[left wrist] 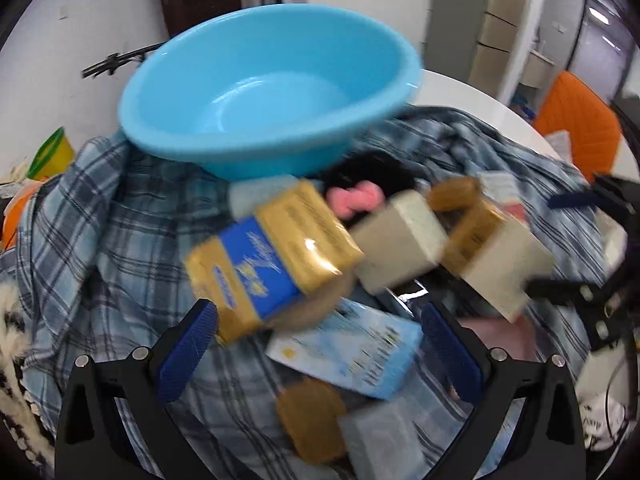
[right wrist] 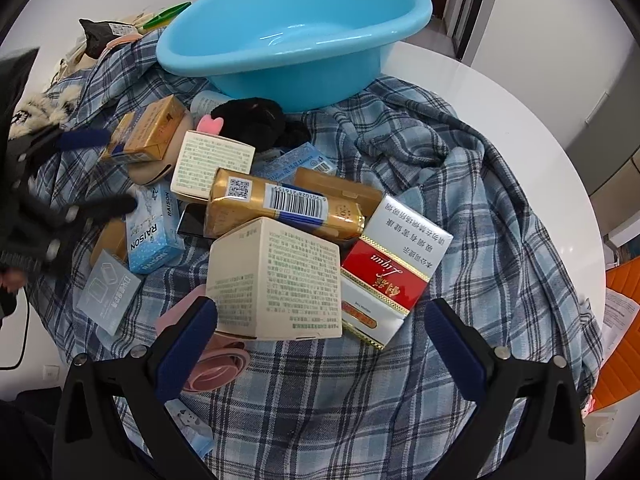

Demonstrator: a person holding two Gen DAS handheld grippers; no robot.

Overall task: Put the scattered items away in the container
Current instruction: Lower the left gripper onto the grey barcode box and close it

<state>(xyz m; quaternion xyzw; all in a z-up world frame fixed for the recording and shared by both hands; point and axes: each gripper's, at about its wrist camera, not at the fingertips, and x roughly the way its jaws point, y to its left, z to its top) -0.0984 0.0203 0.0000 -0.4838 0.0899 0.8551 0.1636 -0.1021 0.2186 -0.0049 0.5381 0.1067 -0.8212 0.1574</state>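
Both grippers hover with jaws spread and empty over a blue plaid cloth (right wrist: 440,184): a gold-and-blue wrapped packet (left wrist: 272,256) lies just ahead of the left gripper (left wrist: 320,328), a cream printed carton (right wrist: 276,280) and red-and-white pack (right wrist: 384,272) just ahead of the right gripper (right wrist: 320,328), the empty light-blue plastic basin (right wrist: 296,28) beyond them

The left claw (left wrist: 318,322) is spread wide, its 2 blue-padded fingers (left wrist: 188,344) well apart with nothing clamped between them. The right claw (right wrist: 320,320) is spread just as wide and also grips nothing. Each claw shows at the edge of the other's view, blurred.
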